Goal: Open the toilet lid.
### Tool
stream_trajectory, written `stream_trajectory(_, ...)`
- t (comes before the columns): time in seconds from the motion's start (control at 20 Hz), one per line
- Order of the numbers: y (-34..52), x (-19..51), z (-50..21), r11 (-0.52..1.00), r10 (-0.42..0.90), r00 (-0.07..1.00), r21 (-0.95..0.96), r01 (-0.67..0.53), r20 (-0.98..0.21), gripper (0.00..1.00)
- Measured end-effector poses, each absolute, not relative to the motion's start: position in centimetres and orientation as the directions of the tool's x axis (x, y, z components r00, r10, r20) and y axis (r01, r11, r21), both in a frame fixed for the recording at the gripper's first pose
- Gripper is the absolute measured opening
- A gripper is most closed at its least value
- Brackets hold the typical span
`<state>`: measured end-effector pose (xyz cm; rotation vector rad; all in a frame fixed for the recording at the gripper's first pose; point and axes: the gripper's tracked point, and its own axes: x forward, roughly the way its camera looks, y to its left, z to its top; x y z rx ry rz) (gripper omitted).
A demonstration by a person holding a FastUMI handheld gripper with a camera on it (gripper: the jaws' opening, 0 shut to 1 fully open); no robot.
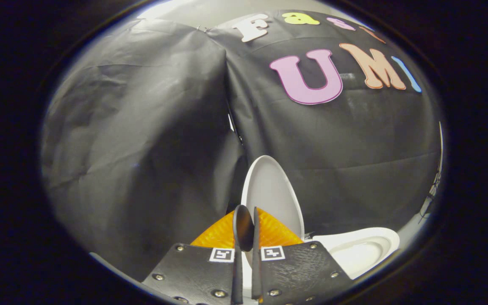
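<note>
The gripper [244,220] sits low in the centre of the frame, fingers nearly closed, pinching the raised lid's [275,190] near edge; the lid stands upright just beyond them. The toilet bowl [360,250] lies lower right; black cloth [142,148] hangs behind.

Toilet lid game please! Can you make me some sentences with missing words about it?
1. The toilet lid is standing ____, not lying flat.
2. The gripper has its jaws nearly closed on the lid's ____.
3. The toilet bowl beside the gripper is the colour ____.
4. Behind the lid hangs a ____ cloth wall.

Missing words: up; edge; white; black
</note>
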<state>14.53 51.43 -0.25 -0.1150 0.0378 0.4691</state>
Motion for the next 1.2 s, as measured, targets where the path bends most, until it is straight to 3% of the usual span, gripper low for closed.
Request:
stream_trajectory(0.25, 51.3, 14.0, -0.1, 0.885, 0.439, 0.895, -0.136, -0.445, -0.074, 0.09)
stream_trajectory(0.5, 51.5, 12.8, -0.9, 0.854, 0.498, 0.863, -0.122, -0.505, -0.085, 0.52)
stream_trajectory(0.75, 50.6, 9.9, 3.8, 0.823, 0.564, 0.825, -0.119, -0.556, 0.045, 0.87)
stream_trajectory(0.95, 47.3, 7.6, 9.8, 0.829, 0.557, 0.815, -0.162, -0.535, 0.157, 0.88)
stream_trajectory(1.2, 35.9, 6.0, 15.8, 0.928, 0.362, 0.887, -0.203, -0.314, 0.285, 0.90)
